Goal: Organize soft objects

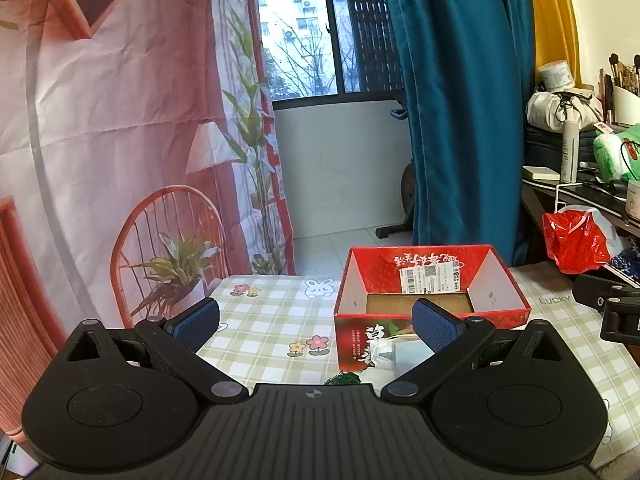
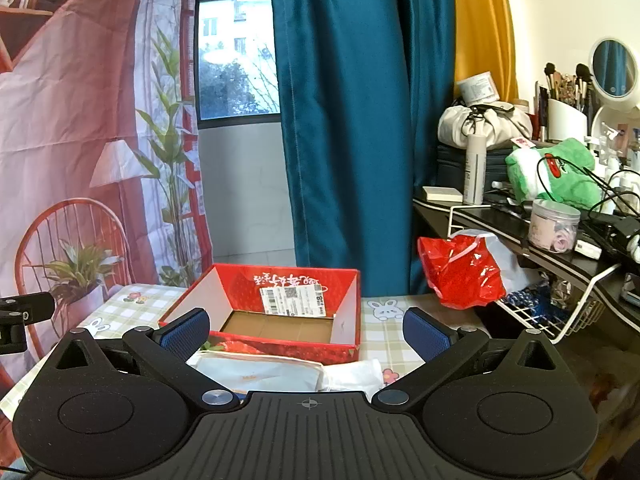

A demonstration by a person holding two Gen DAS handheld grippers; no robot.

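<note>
A red cardboard box (image 1: 436,276) (image 2: 280,292) with a strawberry print stands open on the checked tablecloth; inside I see only its brown floor and a shipping label. Pale soft pouches (image 2: 260,374) lie flat in front of the box, with a white cloth piece (image 2: 356,372) beside them; the left wrist view shows them as a white bundle (image 1: 394,354). My left gripper (image 1: 316,320) is open, left of the box, holding nothing. My right gripper (image 2: 306,332) is open above the pouches, with nothing between its blue pads.
A red plastic bag (image 2: 464,270) sits at the table's right edge by a white wire rack (image 2: 560,312). A cluttered dark shelf holds a green plush (image 2: 556,172), jars and brushes. A blue curtain (image 2: 352,120) hangs behind. The checked tablecloth (image 1: 264,320) spreads left of the box.
</note>
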